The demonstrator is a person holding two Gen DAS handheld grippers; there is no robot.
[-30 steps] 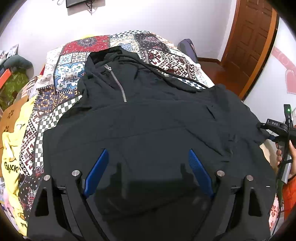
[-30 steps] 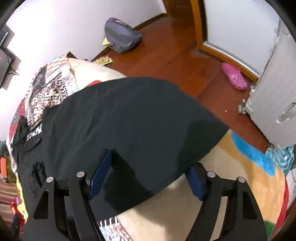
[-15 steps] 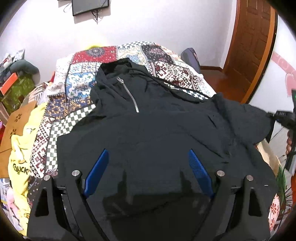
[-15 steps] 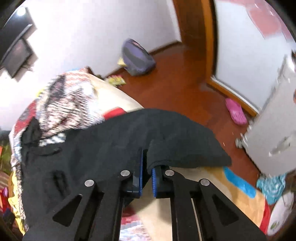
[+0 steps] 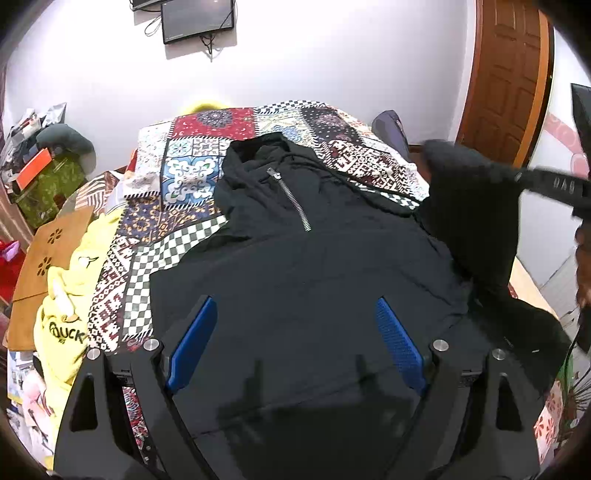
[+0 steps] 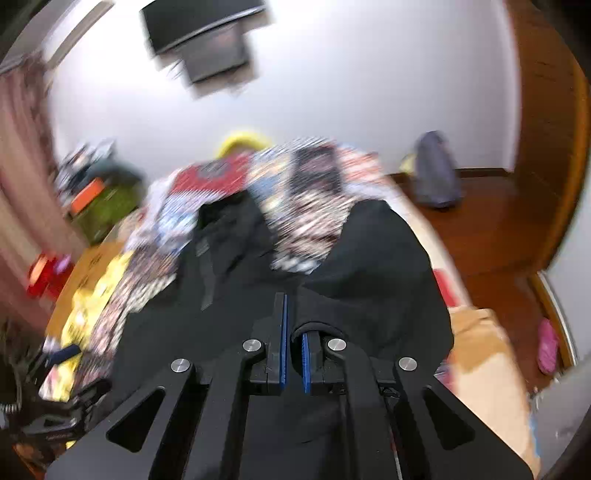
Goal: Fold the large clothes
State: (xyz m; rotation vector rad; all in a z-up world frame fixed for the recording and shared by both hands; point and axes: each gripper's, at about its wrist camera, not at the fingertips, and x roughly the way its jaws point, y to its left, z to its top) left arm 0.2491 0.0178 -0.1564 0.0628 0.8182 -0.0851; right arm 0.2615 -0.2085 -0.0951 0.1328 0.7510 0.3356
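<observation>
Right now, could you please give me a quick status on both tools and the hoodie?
Left tool open, over black hoodie. Right tool shut on sleeve, raised off bed. Yellow garment beside hoodie, not in the way.

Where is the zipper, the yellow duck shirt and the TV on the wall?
zipper (image 5: pixel 293 201), left wrist view, on the middle of its metal teeth.
yellow duck shirt (image 5: pixel 68 295), left wrist view, on the plain yellow cloth above the black letters.
TV (image 5: pixel 197 16), left wrist view, on its dark screen.
</observation>
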